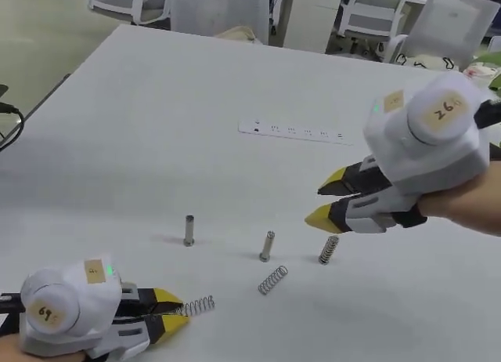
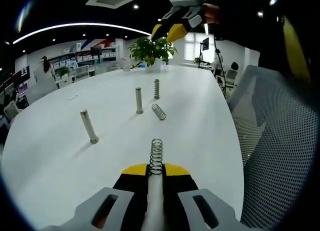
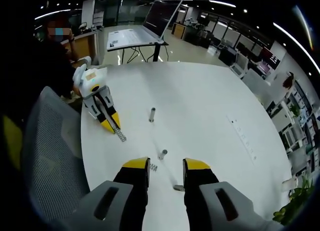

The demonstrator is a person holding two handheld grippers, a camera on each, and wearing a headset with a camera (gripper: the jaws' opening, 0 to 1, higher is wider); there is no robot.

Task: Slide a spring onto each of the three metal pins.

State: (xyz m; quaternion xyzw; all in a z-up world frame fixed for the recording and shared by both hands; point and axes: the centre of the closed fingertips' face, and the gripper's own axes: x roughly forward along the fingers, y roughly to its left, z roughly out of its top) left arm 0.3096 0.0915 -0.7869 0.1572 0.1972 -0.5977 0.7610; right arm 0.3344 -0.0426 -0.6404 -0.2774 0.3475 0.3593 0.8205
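Two bare metal pins stand upright on the white table. A third pin to their right carries a spring. One loose spring lies flat in front of the middle pin. At the near left my left gripper is shut on the end of another spring, which sticks out level from its tips. My right gripper hovers open above the sprung pin, with nothing between its jaws.
A white power strip lies farther back on the table. Office chairs stand beyond the far edge. A mesh chair back is close on the near side. A potted plant sits at the table's end.
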